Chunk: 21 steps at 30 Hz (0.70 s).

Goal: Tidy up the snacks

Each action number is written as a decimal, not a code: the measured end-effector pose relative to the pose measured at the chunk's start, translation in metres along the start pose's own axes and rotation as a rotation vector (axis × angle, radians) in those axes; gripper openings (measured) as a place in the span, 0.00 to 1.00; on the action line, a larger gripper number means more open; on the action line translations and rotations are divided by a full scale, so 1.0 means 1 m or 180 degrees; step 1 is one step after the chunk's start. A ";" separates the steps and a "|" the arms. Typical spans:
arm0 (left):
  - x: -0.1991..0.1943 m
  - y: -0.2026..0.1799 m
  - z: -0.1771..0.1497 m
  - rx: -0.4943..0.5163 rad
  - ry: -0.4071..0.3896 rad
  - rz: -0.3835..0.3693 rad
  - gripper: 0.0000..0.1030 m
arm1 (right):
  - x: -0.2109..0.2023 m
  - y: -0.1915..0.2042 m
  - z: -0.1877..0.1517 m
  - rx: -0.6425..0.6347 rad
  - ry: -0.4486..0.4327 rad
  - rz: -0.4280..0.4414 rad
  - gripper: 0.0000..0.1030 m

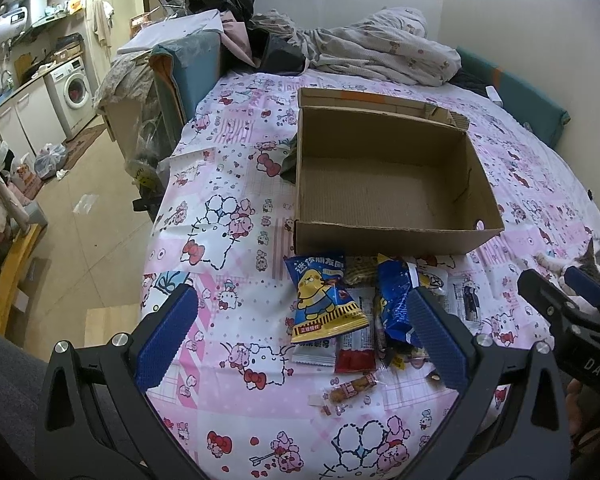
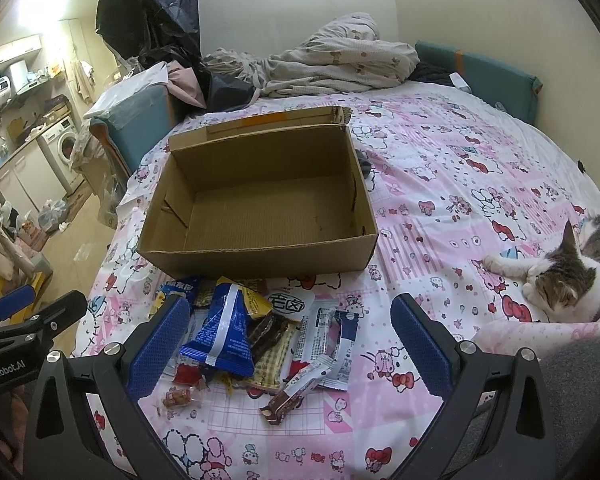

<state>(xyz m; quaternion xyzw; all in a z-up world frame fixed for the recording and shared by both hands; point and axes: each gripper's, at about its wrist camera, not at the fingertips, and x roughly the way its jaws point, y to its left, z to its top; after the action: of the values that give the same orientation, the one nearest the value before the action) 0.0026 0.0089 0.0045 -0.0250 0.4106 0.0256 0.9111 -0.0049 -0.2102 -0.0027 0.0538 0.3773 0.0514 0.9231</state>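
A corrugated cardboard box, open and bare inside, sits on a bed with a pink cartoon-print sheet. Just before it lies a heap of crinkly foil snack packets. The left claw and right claw hover spread apart, holding nothing. A cat lies at the right.

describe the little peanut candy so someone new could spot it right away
Start at the open cardboard box on the pink cartoon bedsheet; a heap of snack packets lies just in front of it. The peanut candy sits alone at the heap's near edge. It is the smallest piece, in clear wrap with brown lumps showing through, unlike the printed packets behind it.
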 end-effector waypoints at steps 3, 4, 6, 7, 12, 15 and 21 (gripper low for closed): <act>0.000 0.001 0.000 -0.0009 0.0007 -0.0007 1.00 | 0.002 0.000 -0.001 0.0005 0.0012 -0.0004 1.00; 0.001 0.002 0.000 -0.0011 0.0012 -0.0001 1.00 | 0.003 0.000 -0.001 0.0007 0.0014 -0.0006 1.00; 0.003 0.003 0.000 -0.0041 0.0029 -0.0008 1.00 | 0.003 0.000 -0.001 0.0006 0.0016 -0.0006 1.00; 0.004 0.004 0.000 -0.0050 0.0031 -0.0011 1.00 | 0.003 0.000 -0.001 0.0007 0.0017 -0.0005 1.00; 0.006 0.004 -0.002 -0.0064 0.0056 -0.0004 1.00 | 0.004 0.000 -0.001 0.0001 0.0029 -0.0003 1.00; 0.007 0.004 -0.002 -0.0065 0.0074 0.0000 1.00 | 0.004 0.000 -0.001 0.0008 0.0037 0.0007 1.00; 0.026 0.022 0.004 -0.0173 0.0465 -0.0047 1.00 | 0.013 -0.014 0.001 0.0342 0.0240 0.0361 1.00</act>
<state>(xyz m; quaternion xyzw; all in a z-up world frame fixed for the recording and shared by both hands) 0.0213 0.0314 -0.0133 -0.0545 0.4750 0.0282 0.8778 0.0059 -0.2224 -0.0134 0.1226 0.4104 0.0853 0.8996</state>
